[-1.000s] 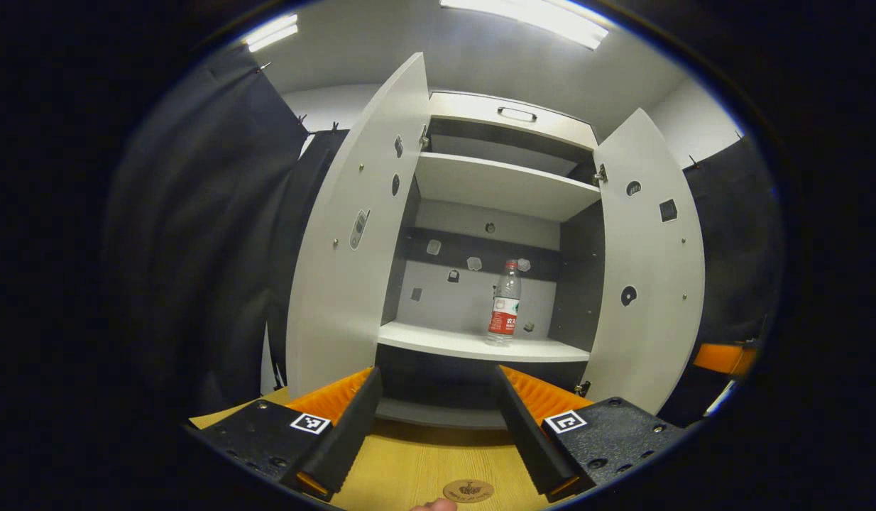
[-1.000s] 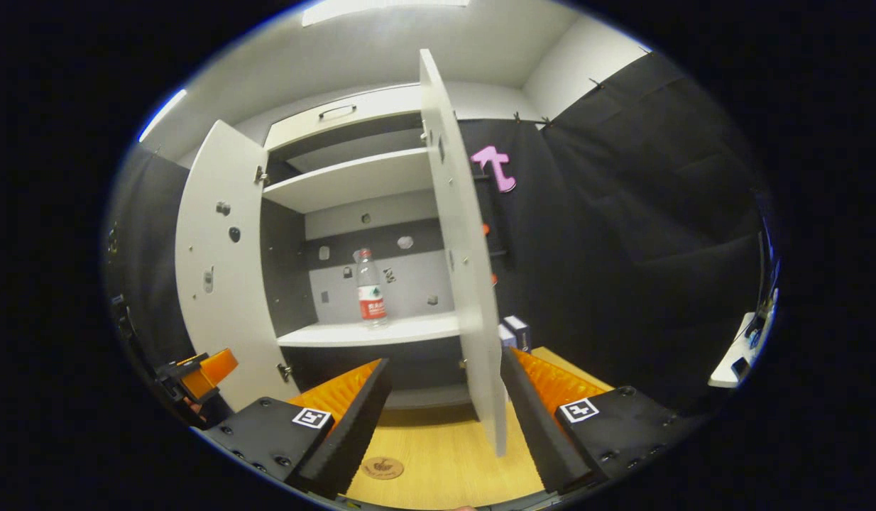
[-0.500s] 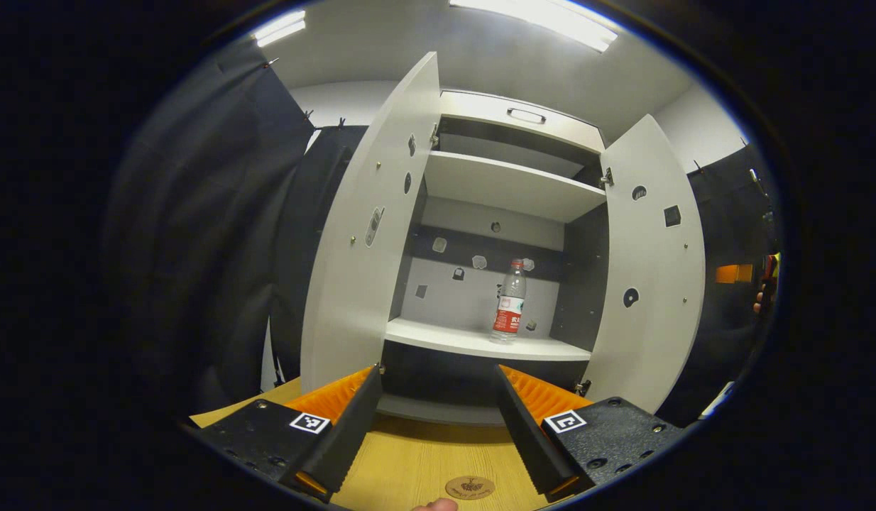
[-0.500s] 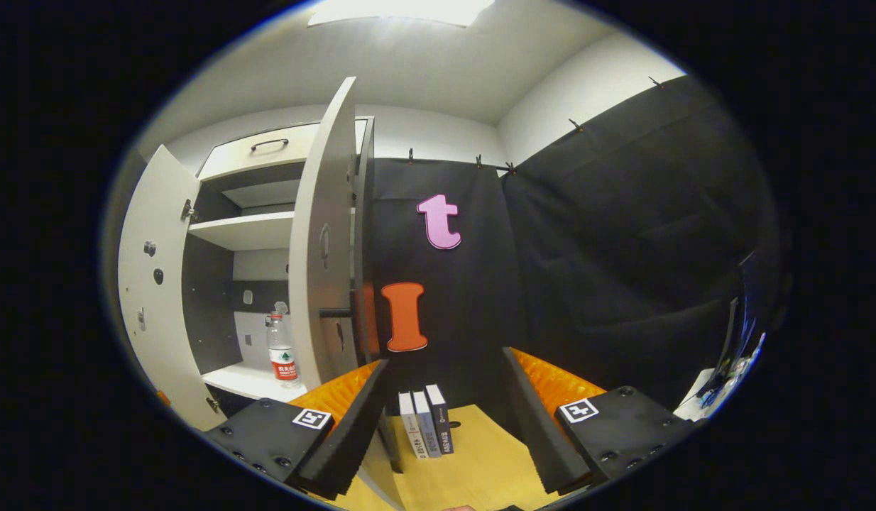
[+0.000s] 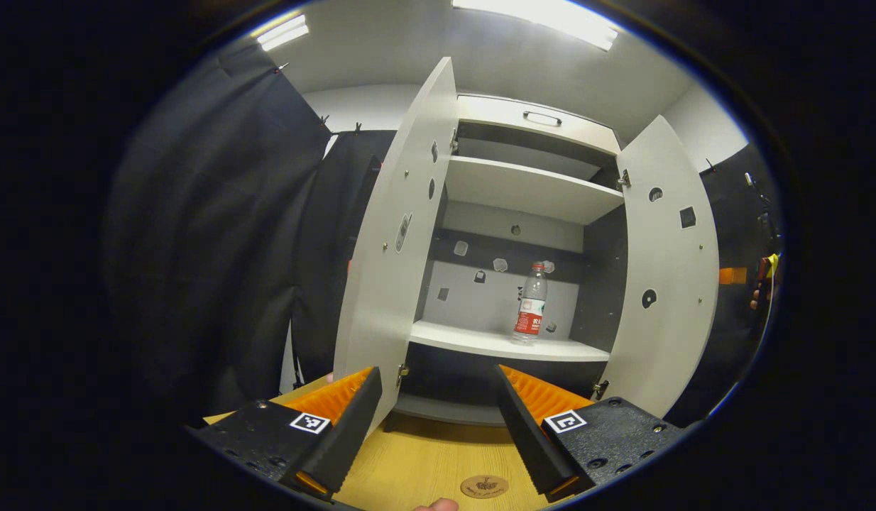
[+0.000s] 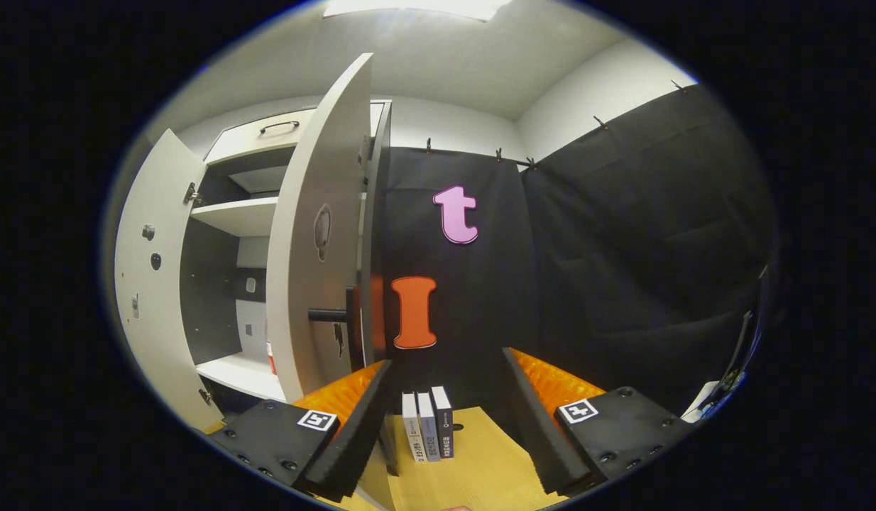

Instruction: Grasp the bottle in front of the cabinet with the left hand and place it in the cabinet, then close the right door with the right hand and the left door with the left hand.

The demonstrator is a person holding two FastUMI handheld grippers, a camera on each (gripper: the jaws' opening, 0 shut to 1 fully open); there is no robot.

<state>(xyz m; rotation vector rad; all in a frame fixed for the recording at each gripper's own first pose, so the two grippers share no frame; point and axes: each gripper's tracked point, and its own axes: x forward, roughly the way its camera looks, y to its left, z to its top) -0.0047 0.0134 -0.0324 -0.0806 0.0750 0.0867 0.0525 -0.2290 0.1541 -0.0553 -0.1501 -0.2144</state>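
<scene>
The clear bottle (image 5: 530, 304) with a red label stands upright on the lower shelf (image 5: 480, 342) of the white cabinet, towards its right side. Both doors are open: the left door (image 5: 395, 248) and the right door (image 5: 669, 270). My left gripper (image 5: 436, 411) is open and holds nothing, low over the wooden table and well in front of the cabinet. In the right gripper view, my right gripper (image 6: 445, 397) is open and sits beside the outer face of the right door (image 6: 317, 248), near its dark handle (image 6: 328, 314). That door hides all of the bottle except a red sliver (image 6: 270, 348).
Three books (image 6: 427, 426) stand on the wooden table (image 6: 480, 461) against the black cloth wall, to the right of the cabinet. A round emblem (image 5: 485, 486) marks the table near its front edge. A hand (image 5: 759, 298) shows beyond the right door's edge.
My right gripper has swung right, from facing the cabinet's inside to the outer side of the right door, which now covers the bottle. The left gripper has drifted slightly left.
</scene>
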